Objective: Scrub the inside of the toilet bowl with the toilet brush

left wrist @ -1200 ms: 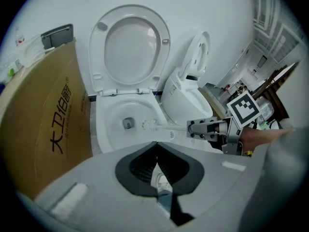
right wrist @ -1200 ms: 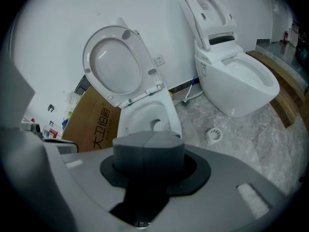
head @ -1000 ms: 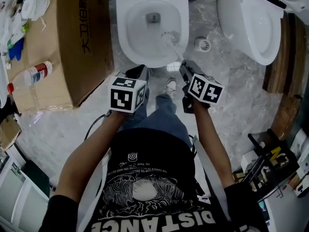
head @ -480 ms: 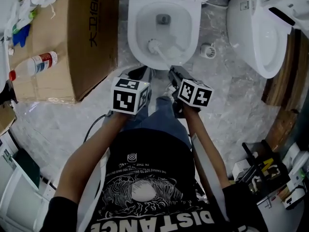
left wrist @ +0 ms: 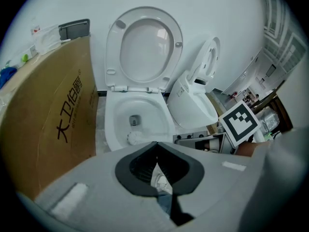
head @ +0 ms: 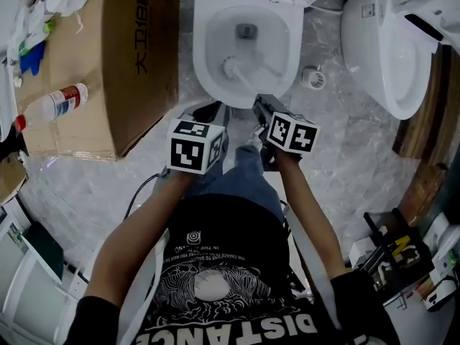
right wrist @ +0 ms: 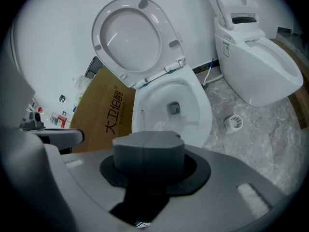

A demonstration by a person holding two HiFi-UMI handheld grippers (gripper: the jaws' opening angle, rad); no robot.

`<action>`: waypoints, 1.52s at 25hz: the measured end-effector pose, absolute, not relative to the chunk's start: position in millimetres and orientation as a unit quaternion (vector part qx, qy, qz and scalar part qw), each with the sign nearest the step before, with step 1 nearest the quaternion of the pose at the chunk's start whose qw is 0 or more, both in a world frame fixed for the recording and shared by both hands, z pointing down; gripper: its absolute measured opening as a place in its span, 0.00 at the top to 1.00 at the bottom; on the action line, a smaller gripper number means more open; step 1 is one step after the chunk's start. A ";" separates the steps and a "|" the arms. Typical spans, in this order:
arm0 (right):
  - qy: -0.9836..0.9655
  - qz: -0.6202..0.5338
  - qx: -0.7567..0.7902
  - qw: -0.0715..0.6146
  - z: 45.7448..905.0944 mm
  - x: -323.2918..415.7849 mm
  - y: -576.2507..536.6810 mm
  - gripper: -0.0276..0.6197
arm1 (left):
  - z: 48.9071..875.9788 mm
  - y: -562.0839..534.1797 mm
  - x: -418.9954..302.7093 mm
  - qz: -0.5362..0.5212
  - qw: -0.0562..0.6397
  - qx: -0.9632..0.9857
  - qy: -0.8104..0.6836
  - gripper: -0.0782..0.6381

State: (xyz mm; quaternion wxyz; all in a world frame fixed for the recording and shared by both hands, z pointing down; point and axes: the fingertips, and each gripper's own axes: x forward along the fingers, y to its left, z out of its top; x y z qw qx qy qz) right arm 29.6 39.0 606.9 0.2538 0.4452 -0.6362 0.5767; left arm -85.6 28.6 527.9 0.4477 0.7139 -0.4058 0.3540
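Note:
The white toilet bowl [head: 208,77] stands open at the top of the head view, seat lid [left wrist: 145,42] raised. The toilet brush's white head [head: 231,67] rests against the bowl's inner left wall, also visible as the brush head [left wrist: 135,137]. Its handle runs down and to the right into my right gripper [head: 260,106], which is shut on it. In the right gripper view the shut right gripper [right wrist: 148,137] hides the handle. My left gripper [head: 212,110] hangs just short of the bowl's front rim. The left gripper [left wrist: 155,146] is shut, with nothing in it.
A big cardboard box [head: 122,56] stands tight against the toilet's left side, with a bottle [head: 50,106] on it. A second toilet [head: 402,42] sits at the right, a round floor drain [head: 313,77] between them. The person's shoe [head: 253,131] is below the bowl.
The brush head has swept from the bowl's right side to its left side, and my right gripper followed to the left. In the last half second little moved.

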 end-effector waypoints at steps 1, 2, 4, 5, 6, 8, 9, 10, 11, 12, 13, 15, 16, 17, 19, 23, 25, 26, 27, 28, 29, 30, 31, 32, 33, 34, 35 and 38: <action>-0.635 0.578 0.444 0.257 609.9 29.0 36.9 0.72 | 528.5 26.8 -85.8 0.355 0.448 0.714 -0.404 0.89; -0.635 0.578 0.443 0.258 612.4 27.6 34.2 0.72 | 529.1 24.9 -86.2 0.357 0.447 0.715 -0.402 0.89; -0.636 0.578 0.444 0.256 615.8 23.6 26.0 0.72 | 530.6 20.4 -88.3 0.362 0.446 0.716 -0.398 0.89; -0.636 0.577 0.445 0.254 616.9 21.3 20.8 0.72 | 531.5 18.0 -89.8 0.364 0.446 0.716 -0.395 0.89; -0.637 0.576 0.447 0.252 618.0 18.9 15.1 0.72 | 532.6 15.5 -91.4 0.367 0.445 0.717 -0.392 0.89; -0.638 0.574 0.450 0.247 620.1 13.9 1.9 0.72 | 535.5 10.4 -95.7 0.372 0.444 0.718 -0.386 0.89; -0.638 0.573 0.452 0.244 621.4 11.5 -5.2 0.72 | 537.2 7.9 -98.1 0.375 0.444 0.718 -0.384 0.89; -0.639 0.572 0.454 0.241 622.6 9.2 -12.2 0.72 | 539.0 5.2 -100.6 0.377 0.444 0.717 -0.382 0.89; -0.640 0.570 0.457 0.239 624.0 7.1 -19.1 0.72 | 540.8 2.3 -103.0 0.380 0.444 0.717 -0.380 0.89; -0.641 0.568 0.459 0.236 625.4 5.1 -25.6 0.72 | 542.5 -0.5 -105.5 0.382 0.444 0.717 -0.379 0.89; -0.641 0.566 0.461 0.234 626.6 3.1 -31.6 0.72 | 543.8 -3.2 -107.9 0.384 0.443 0.717 -0.377 0.89; -0.642 0.563 0.467 0.230 628.9 0.4 -42.7 0.72 | 545.6 -8.2 -111.2 0.388 0.442 0.718 -0.372 0.89; -0.642 0.562 0.470 0.228 629.9 -0.1 -48.1 0.72 | 546.1 -10.5 -111.8 0.390 0.442 0.719 -0.369 0.89; -0.642 0.561 0.472 0.225 630.9 0.0 -53.5 0.72 | 546.5 -12.6 -111.9 0.392 0.441 0.720 -0.365 0.89; -0.640 0.559 0.479 0.220 632.6 1.5 -64.5 0.72 | 547.5 -16.7 -112.0 0.395 0.438 0.723 -0.359 0.89; -0.636 0.553 0.496 0.210 634.5 10.2 -82.8 0.72 | 549.4 -20.6 -114.7 0.401 0.436 0.725 -0.350 0.89; -0.634 0.551 0.502 0.208 634.4 17.7 -89.0 0.72 | 549.9 -20.5 -115.0 0.404 0.435 0.726 -0.348 0.89; -0.633 0.549 0.504 0.209 634.1 22.1 -91.1 0.72 | 549.8 -20.3 -114.5 0.405 0.434 0.726 -0.347 0.89; -0.633 0.547 0.506 0.210 633.8 26.8 -92.6 0.72 | 549.4 -20.1 -113.9 0.405 0.434 0.726 -0.346 0.89; -0.632 0.545 0.509 0.210 633.2 31.7 -93.4 0.72 | 548.9 -19.8 -113.3 0.404 0.434 0.727 -0.347 0.89; -0.631 0.543 0.513 0.210 632.6 36.9 -93.5 0.72 | 548.3 -19.2 -112.8 0.403 0.434 0.727 -0.348 0.89; -0.629 0.541 0.518 0.209 631.9 42.6 -92.8 0.72 | 547.8 -18.1 -112.0 0.402 0.434 0.727 -0.349 0.89; -0.626 0.540 0.522 0.209 631.3 48.5 -91.4 0.72 | 547.4 -16.5 -111.2 0.401 0.435 0.727 -0.349 0.89; -0.624 0.539 0.526 0.209 630.9 54.1 -89.3 0.72 | 547.1 -14.6 -110.3 0.400 0.436 0.726 -0.350 0.89; -0.621 0.538 0.529 0.211 630.6 59.2 -86.7 0.72 | 546.9 -12.6 -109.5 0.400 0.436 0.726 -0.350 0.89; -0.619 0.539 0.531 0.212 630.3 63.8 -83.3 0.72 | 546.6 -10.8 -108.4 0.399 0.436 0.726 -0.351 0.89; -0.617 0.539 0.532 0.214 630.1 68.2 -79.2 0.72 | 546.2 -9.0 -107.0 0.398 0.437 0.726 -0.352 0.89; -0.609 0.544 0.534 0.218 628.6 79.9 -63.9 0.72 | 544.3 -4.4 -100.6 0.392 0.438 0.726 -0.356 0.89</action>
